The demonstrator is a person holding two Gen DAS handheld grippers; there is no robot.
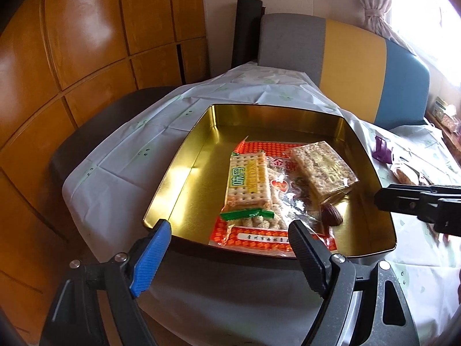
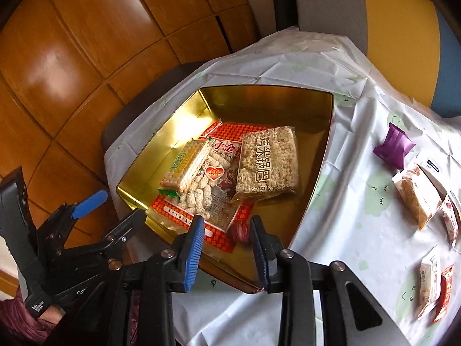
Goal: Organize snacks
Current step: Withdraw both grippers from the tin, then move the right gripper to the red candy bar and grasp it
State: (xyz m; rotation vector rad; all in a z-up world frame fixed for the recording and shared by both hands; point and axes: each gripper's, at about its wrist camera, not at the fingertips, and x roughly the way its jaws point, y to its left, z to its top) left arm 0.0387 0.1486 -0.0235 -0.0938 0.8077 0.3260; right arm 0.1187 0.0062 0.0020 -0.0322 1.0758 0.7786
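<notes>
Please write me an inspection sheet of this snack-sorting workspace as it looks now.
Surface: table under a white tablecloth with green prints.
Job's things: gold tin holds a cracker pack, a red-orange snack bag, a rice crisp pack and a small red wrapped sweet.
Clutter: purple packet and several small wrapped snacks lie loose beside the tin.
Grippers: left gripper empty, jaws wide; right gripper jaws slightly apart, holding nothing.
Cables: nothing seen.
Surroundings: wood-panel wall, grey-yellow-blue seat back, curtain.
</notes>
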